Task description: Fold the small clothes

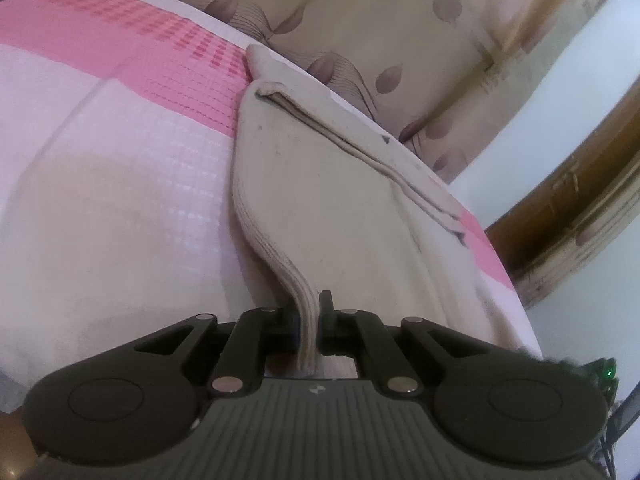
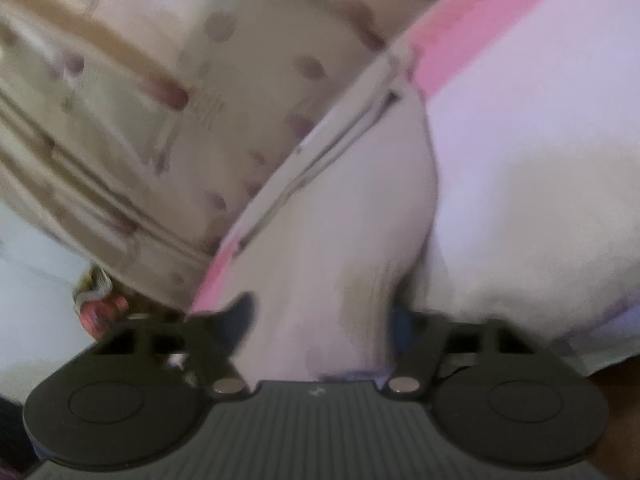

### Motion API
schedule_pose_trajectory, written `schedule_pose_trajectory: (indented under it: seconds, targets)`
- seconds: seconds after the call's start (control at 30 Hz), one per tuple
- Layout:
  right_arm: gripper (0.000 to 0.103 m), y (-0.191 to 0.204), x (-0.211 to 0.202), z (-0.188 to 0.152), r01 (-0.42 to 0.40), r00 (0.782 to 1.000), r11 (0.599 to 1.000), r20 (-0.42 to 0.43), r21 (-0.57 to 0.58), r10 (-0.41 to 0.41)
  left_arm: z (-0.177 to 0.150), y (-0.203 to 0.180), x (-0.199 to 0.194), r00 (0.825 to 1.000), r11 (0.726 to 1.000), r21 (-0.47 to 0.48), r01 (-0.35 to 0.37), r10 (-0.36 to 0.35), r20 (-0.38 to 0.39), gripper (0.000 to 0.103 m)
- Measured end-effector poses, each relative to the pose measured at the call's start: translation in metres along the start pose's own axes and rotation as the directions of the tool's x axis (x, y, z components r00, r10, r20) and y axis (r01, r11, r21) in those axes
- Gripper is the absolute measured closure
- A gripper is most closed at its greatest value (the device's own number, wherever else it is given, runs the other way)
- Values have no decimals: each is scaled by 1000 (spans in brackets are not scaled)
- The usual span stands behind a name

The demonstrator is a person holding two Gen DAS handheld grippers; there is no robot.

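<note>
Cream ribbed-hem cotton garment (image 1: 320, 168) lies along the right edge of a pink-and-white checked bedspread (image 1: 120, 152), folded lengthwise with a dark-piped seam running diagonally toward the upper left of the frame. Its thick ribbed hem is pinched between the pressed-together jaws of the left gripper (image 1: 308, 320) at bottom centre. Bare bedspread spreads wide to the left; on the right the bed drops off close beside the garment, toward a leaf-patterned beige curtain (image 1: 360, 20) and a wooden frame (image 1: 580, 184).

Only the blurred right wrist view shows the right gripper (image 2: 320, 320); its jaws stand parted, the garment (image 2: 340, 220) bunched between them, and whether they press on it I cannot tell.
</note>
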State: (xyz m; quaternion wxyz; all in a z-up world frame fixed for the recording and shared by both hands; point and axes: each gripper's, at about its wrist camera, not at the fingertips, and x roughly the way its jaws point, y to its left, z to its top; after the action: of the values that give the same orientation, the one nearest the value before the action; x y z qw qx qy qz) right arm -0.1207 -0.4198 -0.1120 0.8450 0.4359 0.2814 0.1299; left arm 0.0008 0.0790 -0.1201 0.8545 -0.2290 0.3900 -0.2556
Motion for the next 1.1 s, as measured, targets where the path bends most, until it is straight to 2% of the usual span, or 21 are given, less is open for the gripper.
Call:
schedule_pose_trajectory:
  seconds: [0.03, 0.13, 0.2, 0.27, 0.57, 0.83, 1.1]
  targets:
    - [90, -1, 5, -1, 5, 1000, 1000, -19, 3, -4, -1, -1, -1, 1000, 1000, -7, 1, -1, 10, 98]
    - [90, 3, 8, -6, -5, 1000, 1000, -2, -16, 5, 0, -8, -11, 998, 1000, 0, -6, 6, 69, 98]
    - [90, 5, 3, -2, -51, 998, 999, 35, 2, 51, 4, -12, -19, 994, 1000, -12, 25, -24, 108, 98]
    - [90, 9, -1, 5, -63, 996, 998, 62, 0, 63, 10, -19, -24, 990, 999, -1, 42, -41, 137, 98]
    - [90, 22, 4, 36, -149, 982, 988, 126, 30, 144, 29, -45, -25, 975, 996, 31, 82, -87, 203, 98]
    - [90, 33, 26, 71, -174, 973, 984, 157, 21, 169, 62, -56, -19, 956, 998, 21, 56, -60, 287, 98]
    - [90, 35, 41, 112, -165, 967, 986, 195, 1, 161, 96, -67, -5, 944, 999, 46, 27, -41, 327, 98]
